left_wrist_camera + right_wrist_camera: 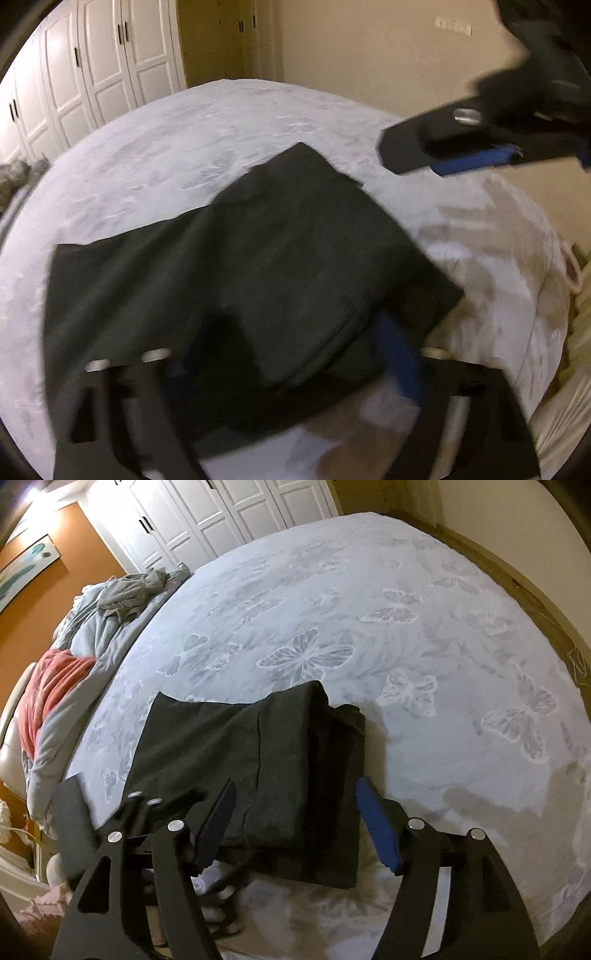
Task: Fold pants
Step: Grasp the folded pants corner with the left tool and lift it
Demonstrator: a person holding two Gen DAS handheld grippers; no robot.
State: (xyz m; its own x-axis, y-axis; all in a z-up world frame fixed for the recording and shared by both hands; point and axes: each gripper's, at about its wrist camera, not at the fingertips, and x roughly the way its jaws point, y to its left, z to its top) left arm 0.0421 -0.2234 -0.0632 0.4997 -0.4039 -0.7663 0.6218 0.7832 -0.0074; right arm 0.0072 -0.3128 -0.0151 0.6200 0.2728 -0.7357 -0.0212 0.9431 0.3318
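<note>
— Black linkage arms of the right gripper [297,823] fill the foreground, its blue ribbed pads spread wide with nothing between them, poised over the near edge of the cloth.

— And behind them, biggest first?

— Pale blue butterfly-print bedspread [424,635], then the dark charcoal folded pants [258,760] lying on it near the close edge, folded into a stack of several layers, the top flap bulging.

— What might spoil it?

— That bulging flap isn't pressed flat; a careless brush from either tool could drag the top layer and skew the stack. The bundle also sits close to the bed's edge, so a pull toward us may slide it off.

— The left gripper [280,373]?

— Blurred. Cloth drapes between its fingers, but I cannot tell whether it pinches the fabric or has let go. If it does hold, lifting would undo the fold.
</note>
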